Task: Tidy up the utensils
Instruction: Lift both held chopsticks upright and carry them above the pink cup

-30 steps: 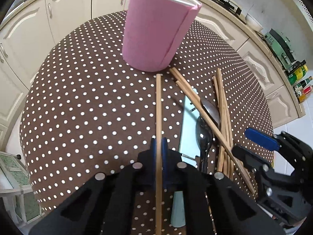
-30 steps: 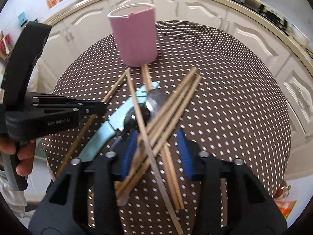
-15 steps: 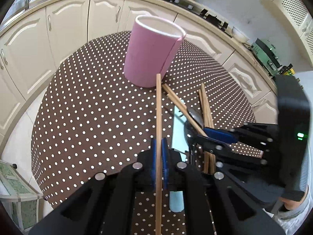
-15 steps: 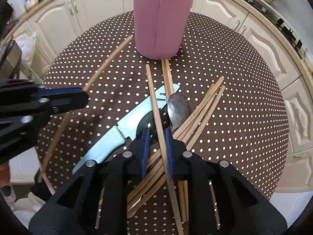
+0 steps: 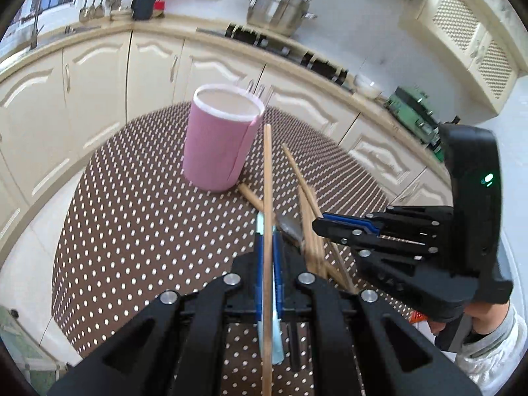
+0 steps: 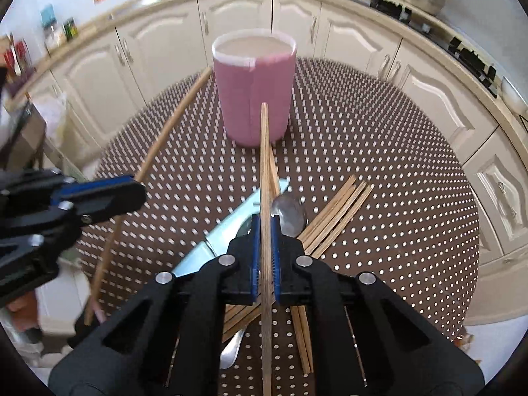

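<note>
Over the polka-dot tabletop [image 6: 379,151], you are working the loading step: the pink holder [image 6: 253,95] is standing upright at the far side, apparently still empty, while the knife [image 6: 227,227], spoon [image 6: 288,213] and loose chopsticks [image 6: 336,211] are lying heaped nearer you. Your left tongs [image 5: 268,257] are clamping one chopstick [image 5: 268,178], its tip pointing just beside the holder. Your right tongs [image 6: 265,257] are closing onto a second chopstick [image 6: 264,165], already between the pads. Next, you are likely needing to raise each tip above the rim and lower the sticks inside.
</note>
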Demonstrator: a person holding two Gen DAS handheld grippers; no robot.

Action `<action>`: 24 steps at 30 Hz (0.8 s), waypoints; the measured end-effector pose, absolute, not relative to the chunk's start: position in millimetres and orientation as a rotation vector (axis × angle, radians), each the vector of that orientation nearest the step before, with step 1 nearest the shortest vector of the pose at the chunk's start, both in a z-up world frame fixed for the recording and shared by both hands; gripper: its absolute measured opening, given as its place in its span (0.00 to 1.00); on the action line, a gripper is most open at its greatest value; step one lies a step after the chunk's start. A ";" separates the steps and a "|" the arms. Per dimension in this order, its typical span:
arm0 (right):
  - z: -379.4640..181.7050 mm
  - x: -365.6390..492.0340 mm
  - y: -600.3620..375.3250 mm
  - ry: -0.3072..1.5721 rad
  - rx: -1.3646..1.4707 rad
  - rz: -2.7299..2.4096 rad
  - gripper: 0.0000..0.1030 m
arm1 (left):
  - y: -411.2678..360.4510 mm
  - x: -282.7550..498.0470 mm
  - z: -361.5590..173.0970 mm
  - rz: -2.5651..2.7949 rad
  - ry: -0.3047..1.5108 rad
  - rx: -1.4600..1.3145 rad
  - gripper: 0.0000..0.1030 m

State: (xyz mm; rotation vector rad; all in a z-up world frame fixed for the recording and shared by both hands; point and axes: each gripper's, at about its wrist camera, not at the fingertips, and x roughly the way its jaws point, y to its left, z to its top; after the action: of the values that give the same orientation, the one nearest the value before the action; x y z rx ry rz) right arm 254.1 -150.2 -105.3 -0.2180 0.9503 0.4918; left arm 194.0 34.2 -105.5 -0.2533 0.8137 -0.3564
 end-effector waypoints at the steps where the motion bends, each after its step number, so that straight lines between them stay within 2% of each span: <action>1: -96.3 252.6 -153.5 0.930 -0.196 0.505 0.06 | 33.5 192.2 -100.8 -0.363 0.785 -0.256 0.05; 12: -8.0 248.7 -153.0 0.661 -0.077 0.536 0.06 | 24.8 196.2 -38.6 -0.412 0.493 -0.240 0.05; 24: 44.8 286.0 -146.8 0.484 0.026 0.502 0.06 | 29.8 249.1 -0.4 -0.334 0.240 -0.218 0.05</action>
State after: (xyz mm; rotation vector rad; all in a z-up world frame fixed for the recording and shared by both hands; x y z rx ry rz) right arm 286.0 -146.8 44.8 0.0258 0.4838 0.5022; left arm 249.1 29.8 -0.4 -0.2180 0.2397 -0.3337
